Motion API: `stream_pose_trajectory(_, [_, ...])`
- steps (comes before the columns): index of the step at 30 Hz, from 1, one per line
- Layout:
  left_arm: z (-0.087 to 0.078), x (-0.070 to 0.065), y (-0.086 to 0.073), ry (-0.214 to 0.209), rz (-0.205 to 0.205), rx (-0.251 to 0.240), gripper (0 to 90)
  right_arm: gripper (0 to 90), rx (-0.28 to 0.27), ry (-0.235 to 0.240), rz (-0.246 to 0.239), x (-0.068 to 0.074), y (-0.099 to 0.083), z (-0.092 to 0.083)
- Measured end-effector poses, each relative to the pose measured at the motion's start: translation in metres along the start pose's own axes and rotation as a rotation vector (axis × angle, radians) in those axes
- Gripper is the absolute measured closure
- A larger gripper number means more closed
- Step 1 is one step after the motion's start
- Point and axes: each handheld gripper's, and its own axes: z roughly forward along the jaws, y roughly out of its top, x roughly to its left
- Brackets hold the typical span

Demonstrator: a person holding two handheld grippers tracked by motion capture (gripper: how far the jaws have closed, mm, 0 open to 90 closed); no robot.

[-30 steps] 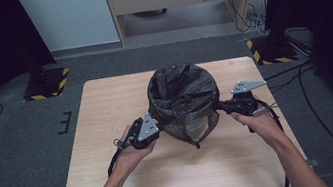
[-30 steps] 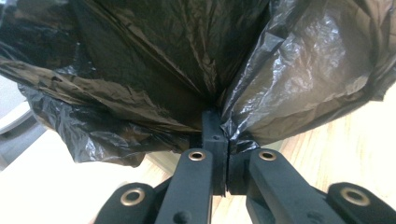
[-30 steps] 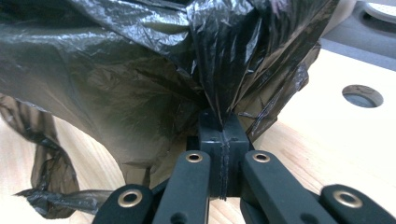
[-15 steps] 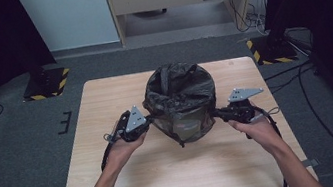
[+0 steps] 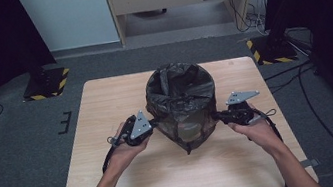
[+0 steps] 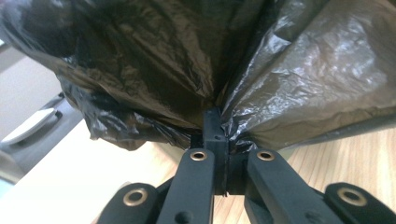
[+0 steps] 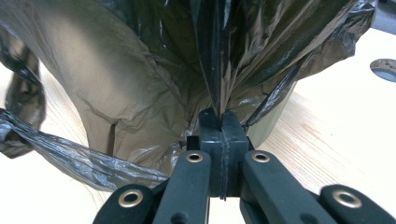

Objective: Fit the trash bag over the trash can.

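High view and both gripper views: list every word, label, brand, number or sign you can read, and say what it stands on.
None: no readable text stands anywhere.
Black bin bag: plain crinkled plastic, no print.
Wooden table: bare, no label.
Yellow-and-black hazard stripes on the stand base on the floor: a warning pattern, no words.
Left tool and right tool: no brand or number visible.

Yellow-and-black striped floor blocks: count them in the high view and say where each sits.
2. One striped block lies on the floor off the table's far left corner; the other striped block lies off its far right corner. More may hide in the dark.
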Motion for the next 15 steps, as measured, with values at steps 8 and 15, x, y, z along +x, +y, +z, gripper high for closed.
stream_pose_trajectory(8, [0.006,0.002,-0.008,0.006,-0.002,0.034,90.0,90.0,0.019,-0.014,-0.004,-0.004,-0.003,-0.002])
stream_pose_trajectory(15, [0.008,0.000,-0.013,0.001,-0.002,0.042,89.9,90.0,0.041,-0.024,-0.010,-0.005,-0.006,-0.001])
